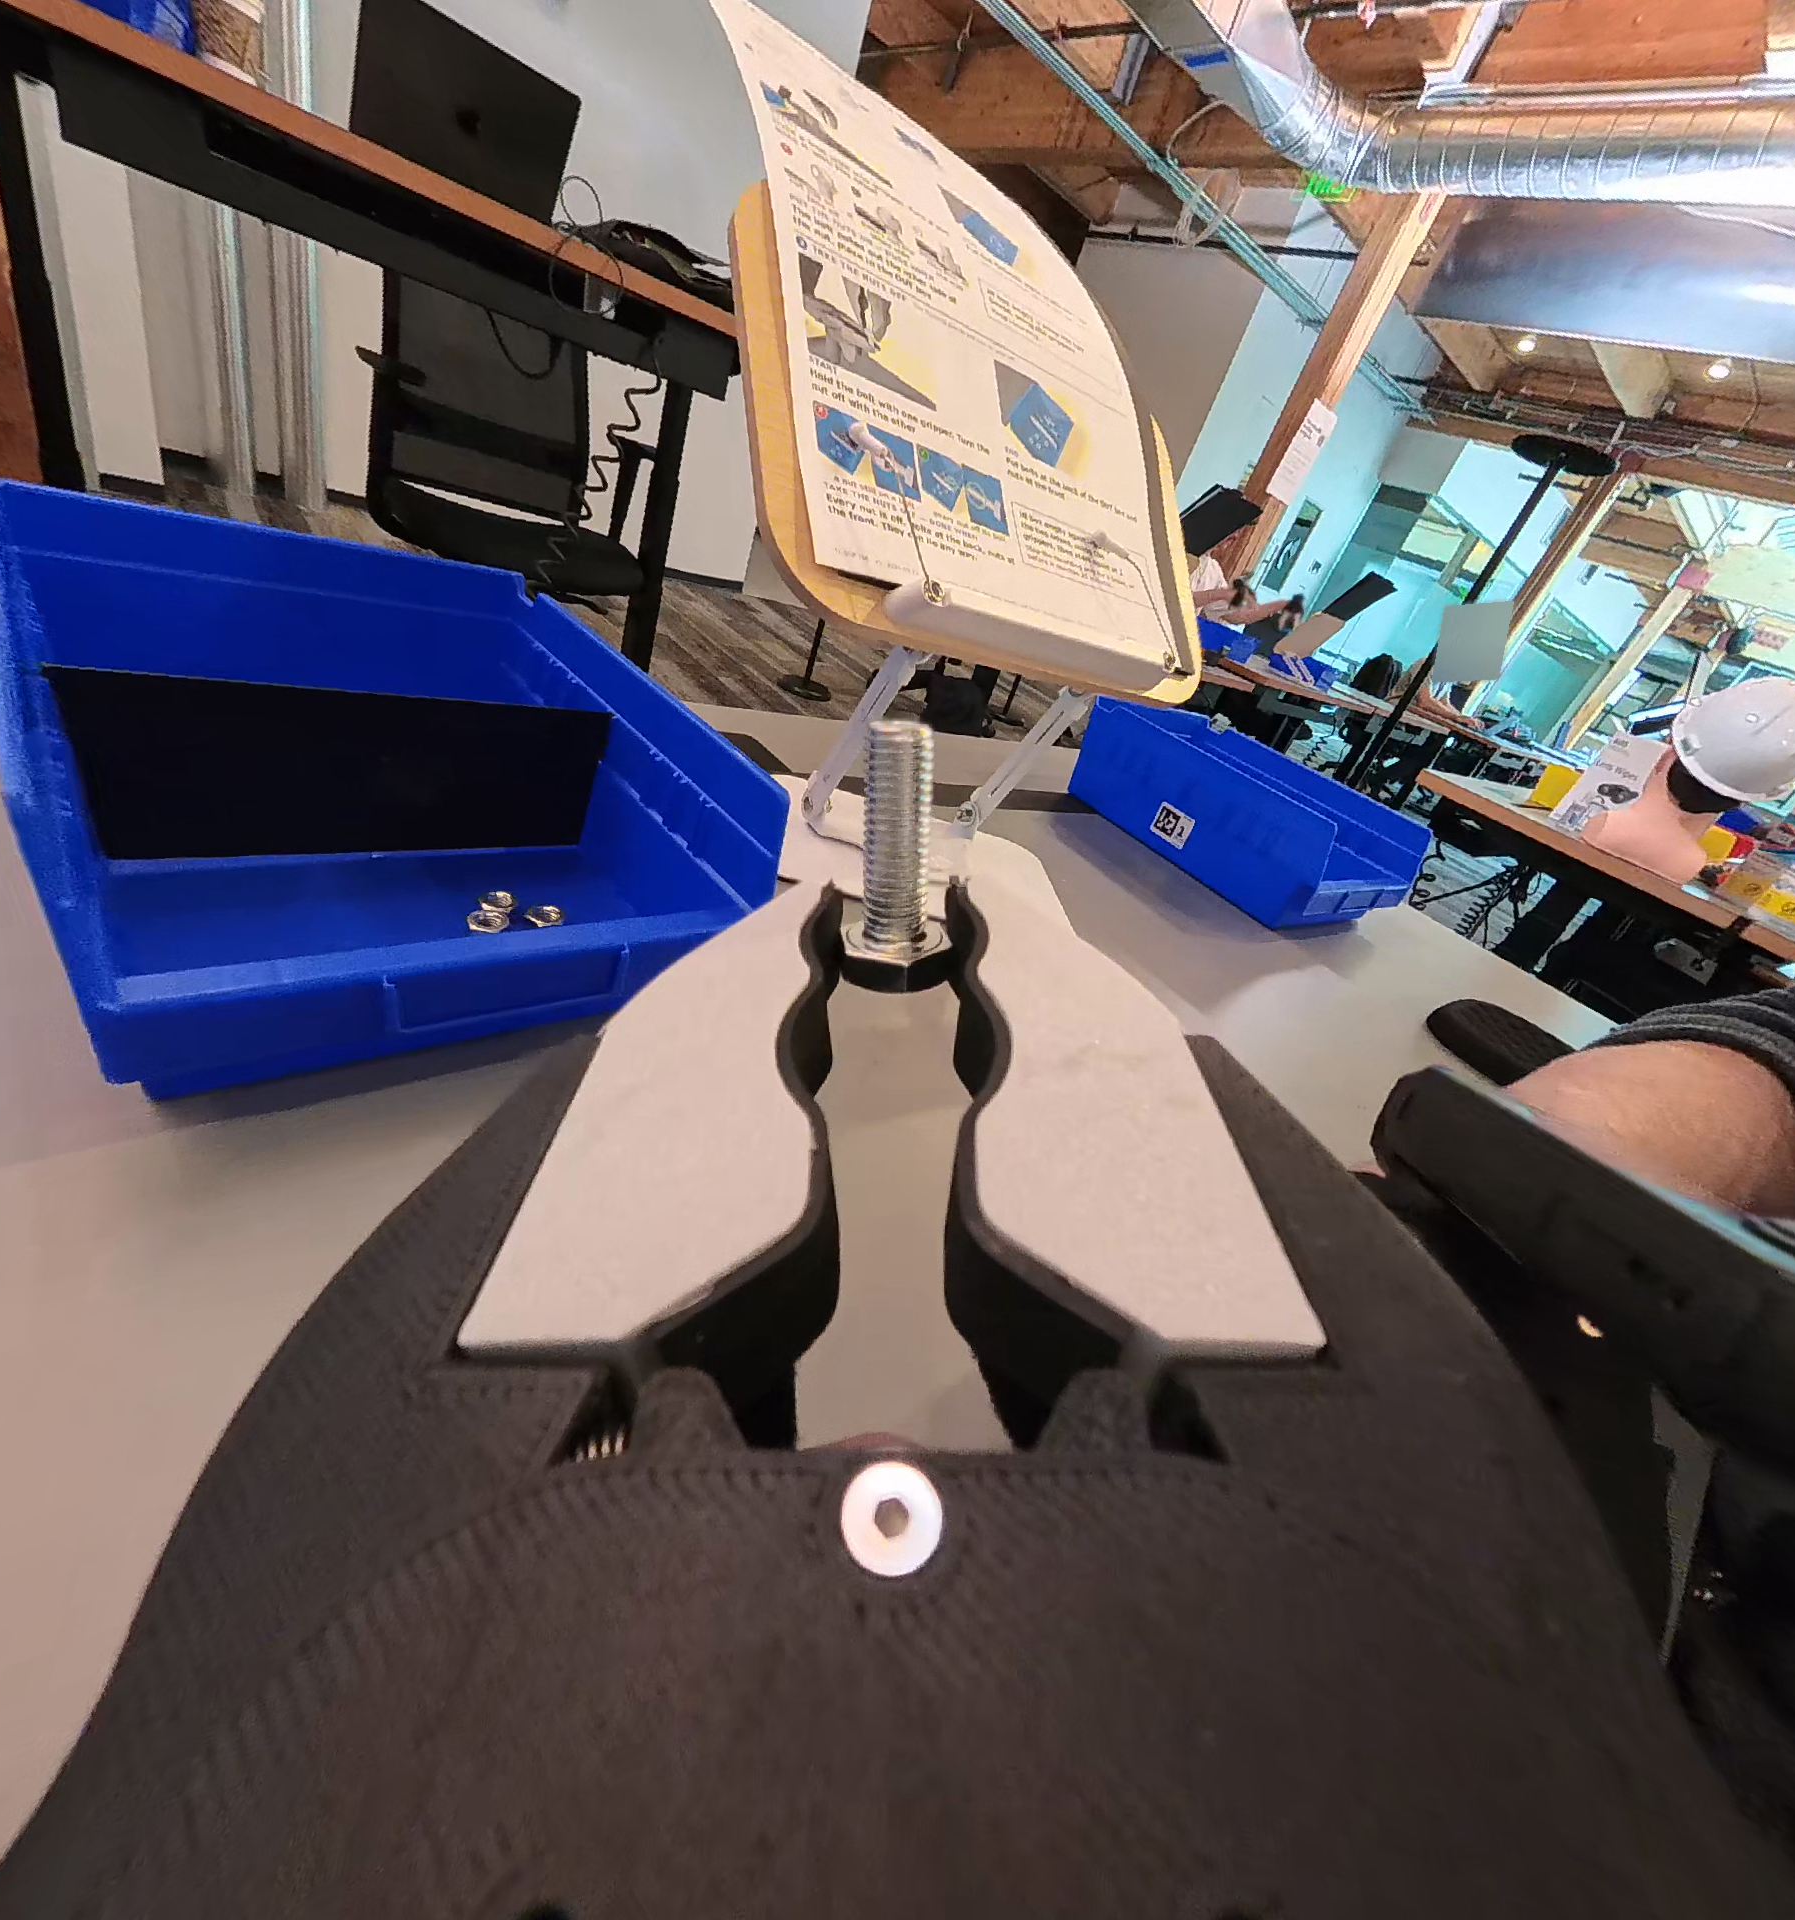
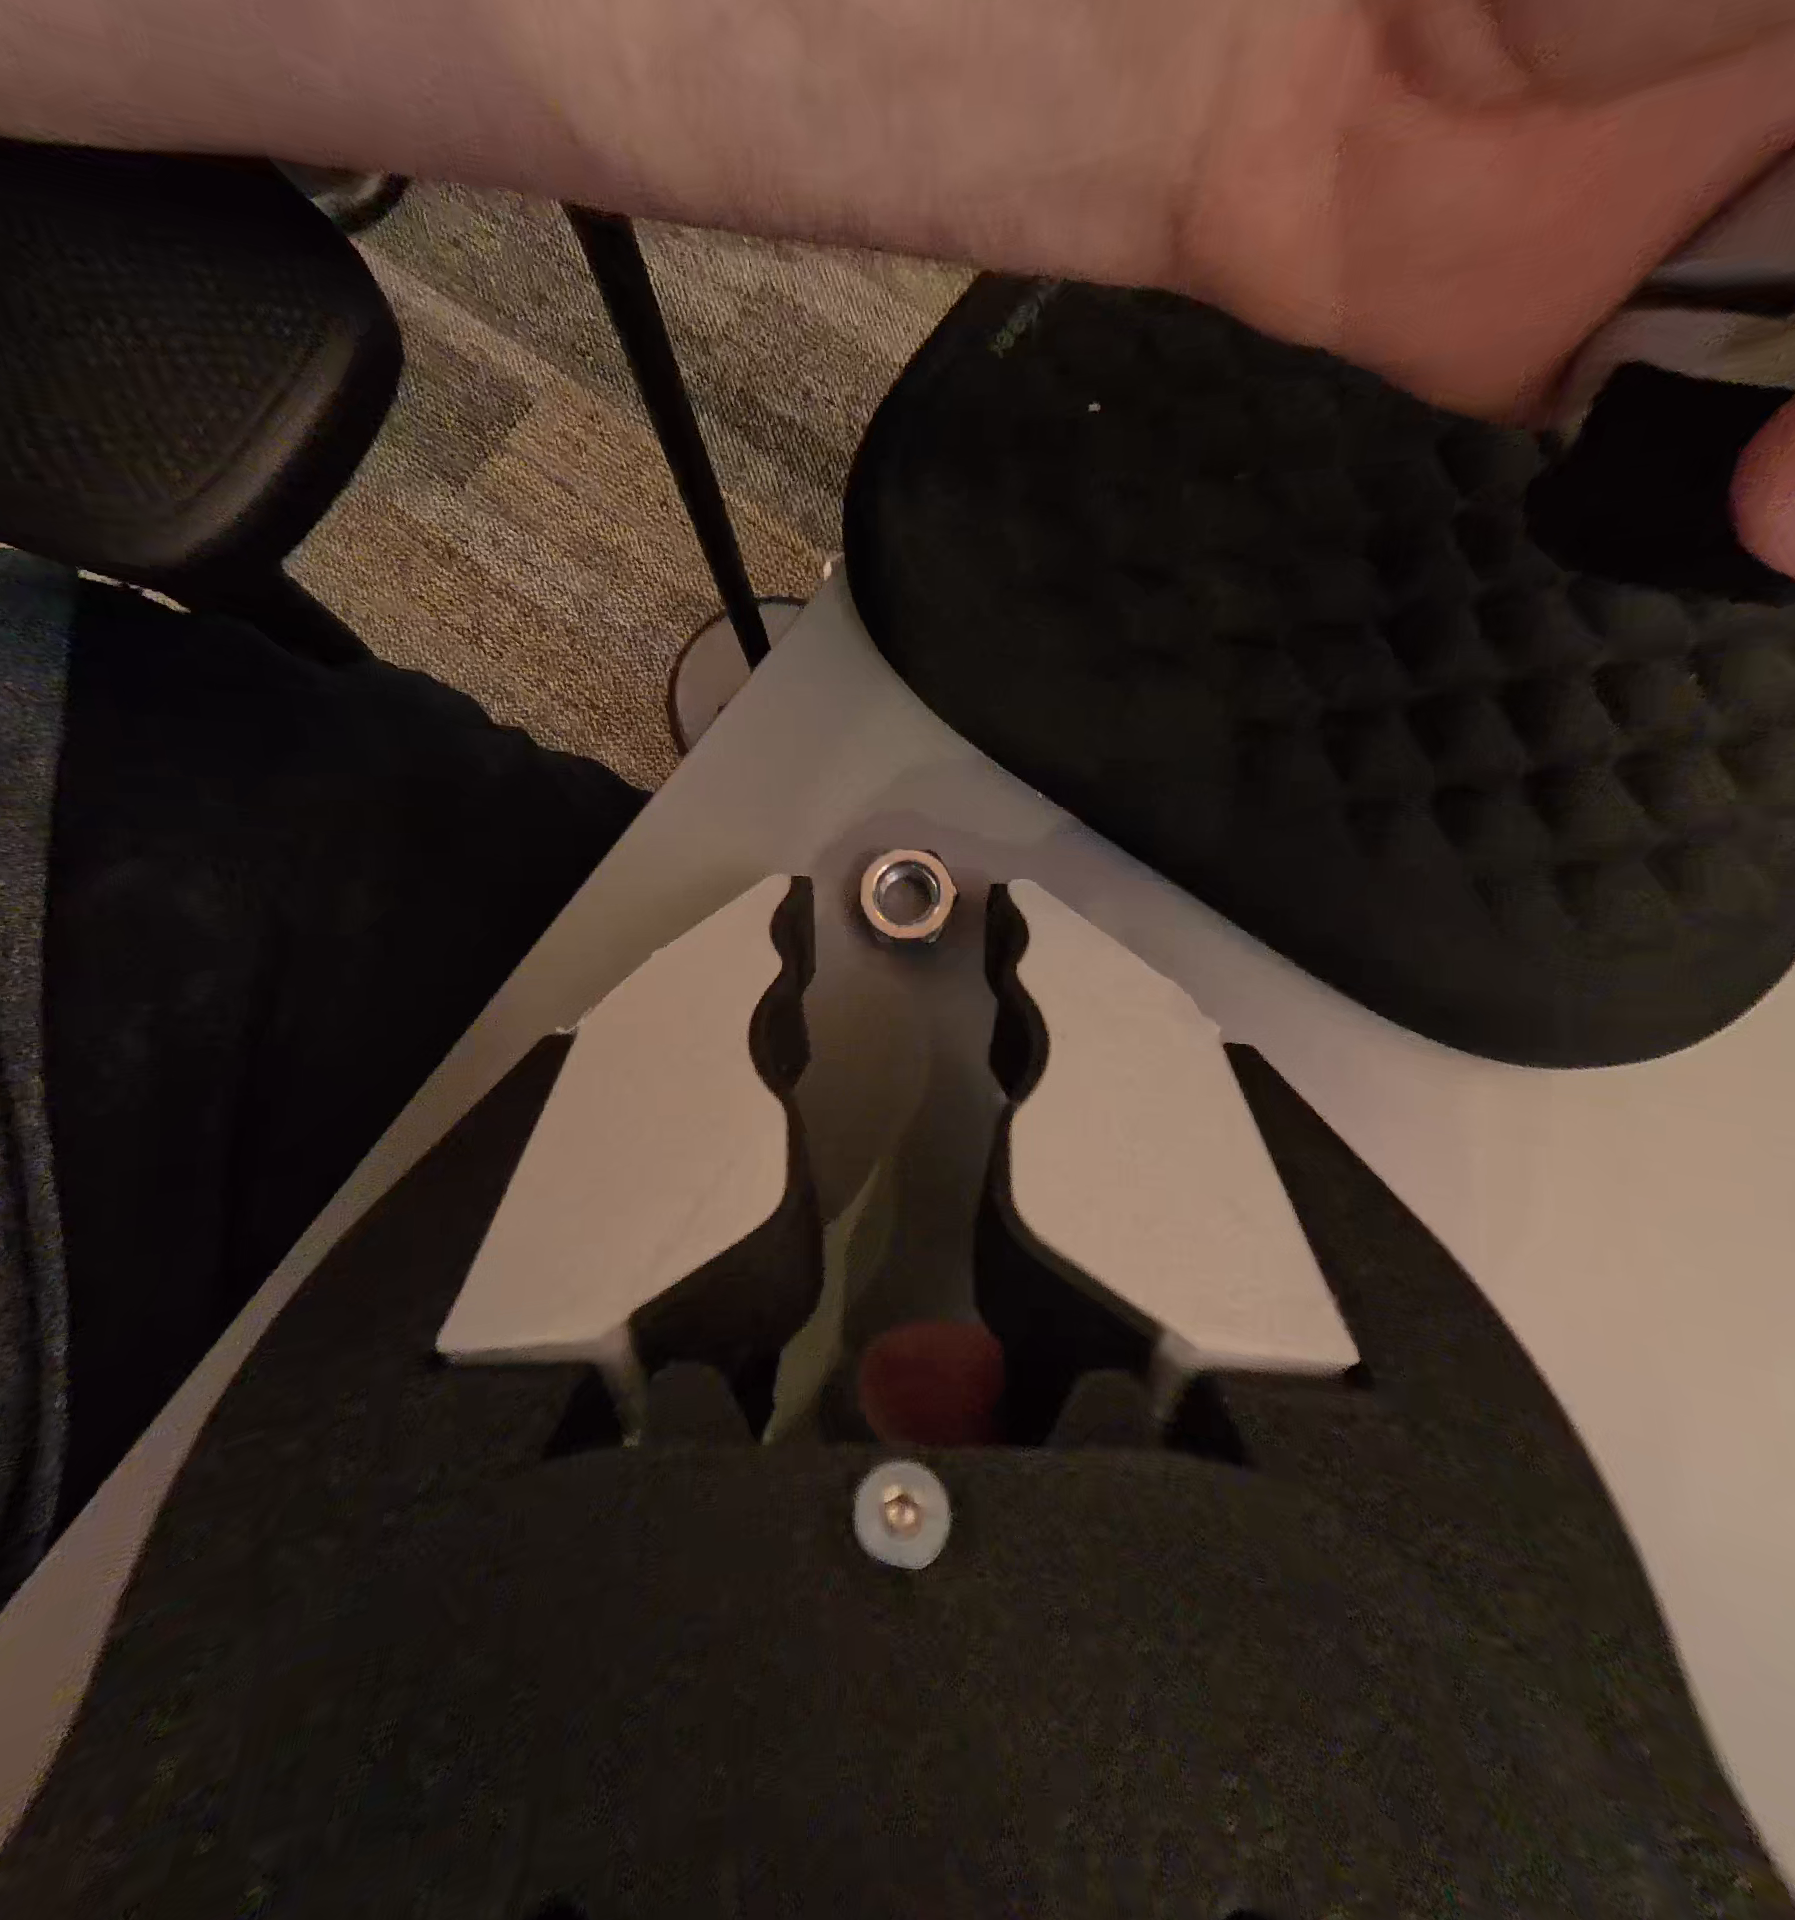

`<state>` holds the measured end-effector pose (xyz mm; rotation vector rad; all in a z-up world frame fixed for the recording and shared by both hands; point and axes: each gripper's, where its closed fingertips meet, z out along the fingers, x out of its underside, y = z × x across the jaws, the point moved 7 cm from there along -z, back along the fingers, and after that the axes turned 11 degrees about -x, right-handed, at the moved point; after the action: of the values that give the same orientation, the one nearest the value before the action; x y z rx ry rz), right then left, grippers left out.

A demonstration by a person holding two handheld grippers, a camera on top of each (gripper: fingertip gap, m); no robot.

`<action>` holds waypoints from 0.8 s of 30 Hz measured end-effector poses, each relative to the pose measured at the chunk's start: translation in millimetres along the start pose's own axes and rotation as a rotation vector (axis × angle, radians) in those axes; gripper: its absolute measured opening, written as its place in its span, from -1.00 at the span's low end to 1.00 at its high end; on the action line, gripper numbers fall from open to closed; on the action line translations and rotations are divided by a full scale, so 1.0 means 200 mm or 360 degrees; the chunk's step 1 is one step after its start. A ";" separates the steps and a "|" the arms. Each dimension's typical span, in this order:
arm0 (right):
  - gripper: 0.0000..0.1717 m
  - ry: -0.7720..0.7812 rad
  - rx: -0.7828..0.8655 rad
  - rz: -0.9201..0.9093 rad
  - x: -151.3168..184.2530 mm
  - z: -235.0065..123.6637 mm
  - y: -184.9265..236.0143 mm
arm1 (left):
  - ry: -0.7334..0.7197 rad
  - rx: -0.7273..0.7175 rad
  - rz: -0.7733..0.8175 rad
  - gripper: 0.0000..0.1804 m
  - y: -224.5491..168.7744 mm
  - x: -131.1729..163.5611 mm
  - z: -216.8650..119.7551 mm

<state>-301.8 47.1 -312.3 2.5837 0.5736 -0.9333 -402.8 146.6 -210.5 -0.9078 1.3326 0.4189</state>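
The left gripper (image 1: 891, 940) had the bolt (image 1: 897, 831) by its hex head, both black pads pressed against the flats, threaded shank standing straight up and bare of any nut. Solid clamp, that one. Beyond it on the left sat the blue bin (image 1: 373, 790) with its black divider (image 1: 321, 764), and three loose nuts (image 1: 503, 916) lay together on the floor of the front compartment. A second blue bin (image 1: 1246, 831) sat to the right, behind the wooden stand (image 1: 768, 416) carrying a printed instruction sheet (image 1: 934, 343).

Over on the right gripper (image 2: 893, 904), the jaws stood apart, and a single silver hex nut (image 2: 908, 896) lay flat on the grey table (image 2: 1495, 1247) between the fingertips, bore facing up. Clear gaps showed on both sides; neither pad (image 2: 1007, 935) touched it, so nothing was held. A black textured wrist rest (image 2: 1392, 675) sat just beyond, under a person's hand (image 2: 1288, 156), and the table corner was close by.

To handle this well, I'd have said: centre the nut between the pads, square the pads to two opposite flats rather than corners, and close gently so it didn't skid toward that near table edge. The left side looked best kept level and steady, head seated deep in the notch
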 end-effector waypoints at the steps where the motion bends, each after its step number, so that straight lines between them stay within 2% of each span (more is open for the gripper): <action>1: -0.68 0.0008 0.0012 -0.0001 0.00 0.01 0.00 | 0.0006 0.0005 0.0001 -0.79 0.00 0.01 0.01; 4: -0.78 0.0015 0.0043 -0.0036 0.00 0.01 0.00 | 0.0026 0.0012 0.0007 -0.79 -0.01 0.02 0.02; 11: -0.78 -0.0017 0.0007 -0.0038 0.05 -0.05 0.03 | 0.0078 0.0033 0.0044 -0.79 -0.05 0.05 0.06; 15: -0.78 0.0029 0.0010 -0.0049 0.22 -0.19 0.09 | 0.0139 0.0081 0.0067 -0.79 -0.11 0.08 0.10; 19: -0.78 0.0088 0.0052 0.0027 0.47 -0.40 0.15 | 0.0211 0.0163 0.0067 -0.79 -0.21 0.13 0.18; 24: -0.78 0.0055 0.0110 0.0117 0.69 -0.59 0.22 | 0.0318 0.0264 0.0118 -0.79 -0.37 0.18 0.28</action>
<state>-122.3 95.1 -310.1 2.6677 0.4597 -0.9009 -304.4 136.9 -222.2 -0.7788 1.5634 0.2749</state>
